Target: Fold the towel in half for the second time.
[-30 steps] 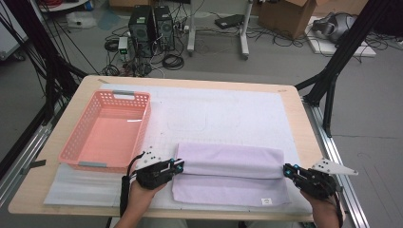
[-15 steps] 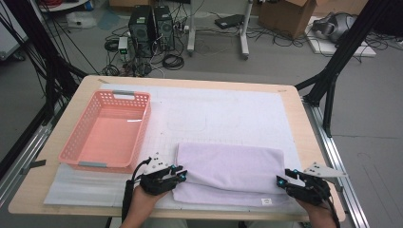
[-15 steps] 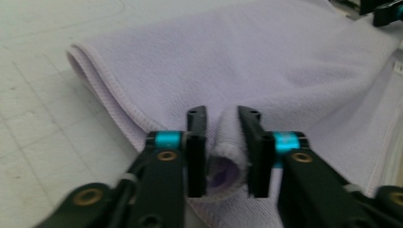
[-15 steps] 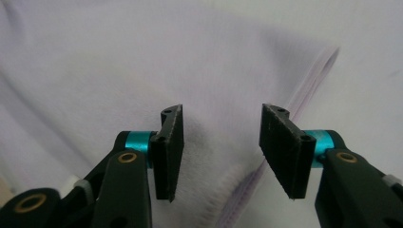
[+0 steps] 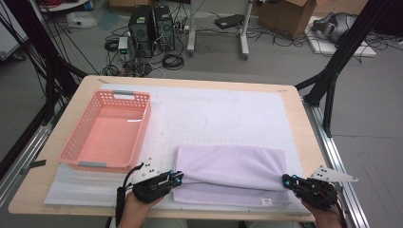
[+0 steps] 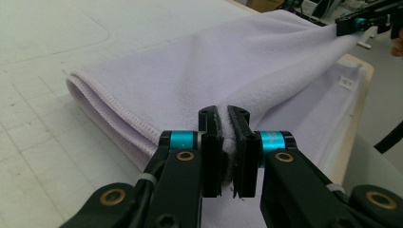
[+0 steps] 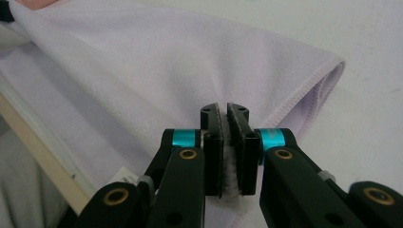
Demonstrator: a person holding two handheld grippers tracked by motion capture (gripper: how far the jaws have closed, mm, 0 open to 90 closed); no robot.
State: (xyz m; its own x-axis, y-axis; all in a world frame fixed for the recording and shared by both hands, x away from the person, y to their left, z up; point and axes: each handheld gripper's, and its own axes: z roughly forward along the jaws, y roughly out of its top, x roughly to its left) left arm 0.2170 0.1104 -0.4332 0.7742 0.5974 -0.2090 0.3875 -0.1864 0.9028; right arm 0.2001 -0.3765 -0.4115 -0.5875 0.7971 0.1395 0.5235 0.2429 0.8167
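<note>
A folded lilac towel (image 5: 230, 173) lies on the white mat (image 5: 214, 111) near the table's front edge. My left gripper (image 5: 177, 179) is shut on the left corner of its upper layer, and in the left gripper view the cloth (image 6: 214, 61) is pinched between the jaws of that gripper (image 6: 223, 111). My right gripper (image 5: 286, 180) is shut on the right corner, with towel (image 7: 166, 61) bunched between its own jaws (image 7: 223, 110). Both pairs of jaws have just been closing on the cloth. The upper layer is stretched between them, slightly raised over the lower layer.
A pink plastic basket (image 5: 107, 133) with nothing in it stands on the mat to the left of the towel. A small white label (image 5: 266, 201) shows on the towel's lower layer. The wooden table edge (image 5: 304, 142) runs just right of my right hand.
Both grippers have come a little toward the near edge with the towel's upper layer. That layer was a narrow band a second ago and now covers most of the lower one.
</note>
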